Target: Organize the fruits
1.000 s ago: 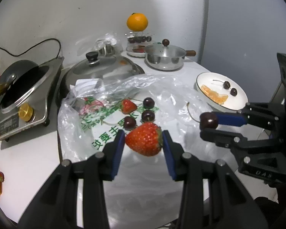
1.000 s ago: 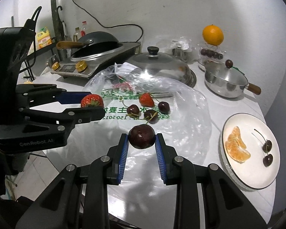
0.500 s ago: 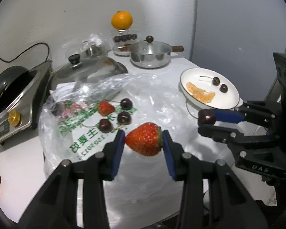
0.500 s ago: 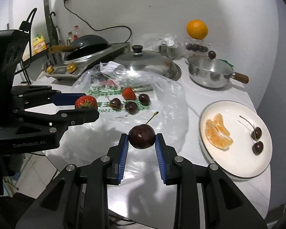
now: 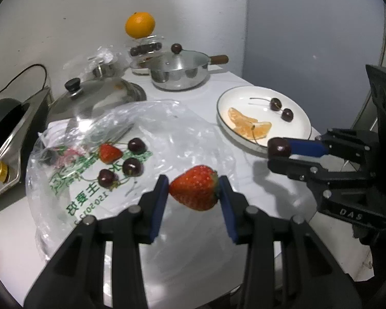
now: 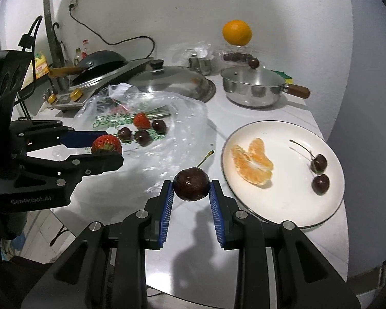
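1. White ceramic: the plate [image 6: 283,206] sits at the right edge of the table [image 6: 193,270], near its front. It already carries orange segments [image 6: 253,162] on its left half and two stemmed cherries [image 6: 319,172] on its right half. It reads as the drop point for both fruits in hand.
2. Left gripper [image 5: 194,193]: jaws closed part-way on a strawberry [image 5: 195,190], pads pressing its two flanks. The fruit hangs clear of the plastic bag [image 5: 167,134] below.
3. Right gripper [image 6: 191,186]: jaws nearly closed on a cherry [image 6: 191,184], stem pointing up and away. It hovers above the table just beside the plate's left rim.
4. Remaining stock: one strawberry and three cherries lie on the bag, toward the table's left side.
5. Recommended order: place the cherry first, since the right gripper is the nearer one. Carry it over the rim and past the orange segments to the bare area by the two cherries.
6. Lower until the cherry is close to the surface, then open. A round cherry dropped from height is likely to roll off.
7. Hold the left gripper back until the right one clears; the two tools stand close and could collide over the plate.
8. Keep pad pressure on the strawberry light; soft flesh probably bruises. Set it on a free patch at the plate's near edge.
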A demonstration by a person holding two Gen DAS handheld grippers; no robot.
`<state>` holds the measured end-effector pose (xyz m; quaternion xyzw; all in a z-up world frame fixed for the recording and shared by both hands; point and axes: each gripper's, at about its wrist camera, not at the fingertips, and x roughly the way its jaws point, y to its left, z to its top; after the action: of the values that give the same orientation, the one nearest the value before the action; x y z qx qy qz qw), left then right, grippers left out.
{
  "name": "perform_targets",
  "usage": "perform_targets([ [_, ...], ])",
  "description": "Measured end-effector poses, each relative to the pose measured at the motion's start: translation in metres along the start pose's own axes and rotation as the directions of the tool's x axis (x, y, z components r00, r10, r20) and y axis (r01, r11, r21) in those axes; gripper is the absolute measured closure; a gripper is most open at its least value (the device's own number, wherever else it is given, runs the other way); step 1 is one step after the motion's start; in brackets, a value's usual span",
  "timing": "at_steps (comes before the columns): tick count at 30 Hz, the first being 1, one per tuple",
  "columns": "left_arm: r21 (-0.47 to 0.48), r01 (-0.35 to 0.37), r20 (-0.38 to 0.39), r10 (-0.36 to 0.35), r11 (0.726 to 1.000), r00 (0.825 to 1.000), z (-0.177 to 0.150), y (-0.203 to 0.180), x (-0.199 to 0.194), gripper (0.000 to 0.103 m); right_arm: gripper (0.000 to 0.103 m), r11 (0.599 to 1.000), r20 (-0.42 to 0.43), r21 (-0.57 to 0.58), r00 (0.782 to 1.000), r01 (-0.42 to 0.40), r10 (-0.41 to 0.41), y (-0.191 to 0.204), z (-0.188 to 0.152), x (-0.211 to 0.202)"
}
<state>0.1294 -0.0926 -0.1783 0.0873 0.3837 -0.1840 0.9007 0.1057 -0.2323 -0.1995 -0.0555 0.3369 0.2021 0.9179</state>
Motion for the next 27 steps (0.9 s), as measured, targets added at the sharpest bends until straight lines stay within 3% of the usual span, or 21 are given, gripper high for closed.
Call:
perform_targets([
  [27, 0.07, 0.082, -0.046, -0.078, 0.994, 0.996, 0.031, -0.067, 0.047, 0.062, 0.072, 0.995, 0.001, 0.077, 0.998, 0.056, -0.057, -0.082, -0.012, -0.006],
])
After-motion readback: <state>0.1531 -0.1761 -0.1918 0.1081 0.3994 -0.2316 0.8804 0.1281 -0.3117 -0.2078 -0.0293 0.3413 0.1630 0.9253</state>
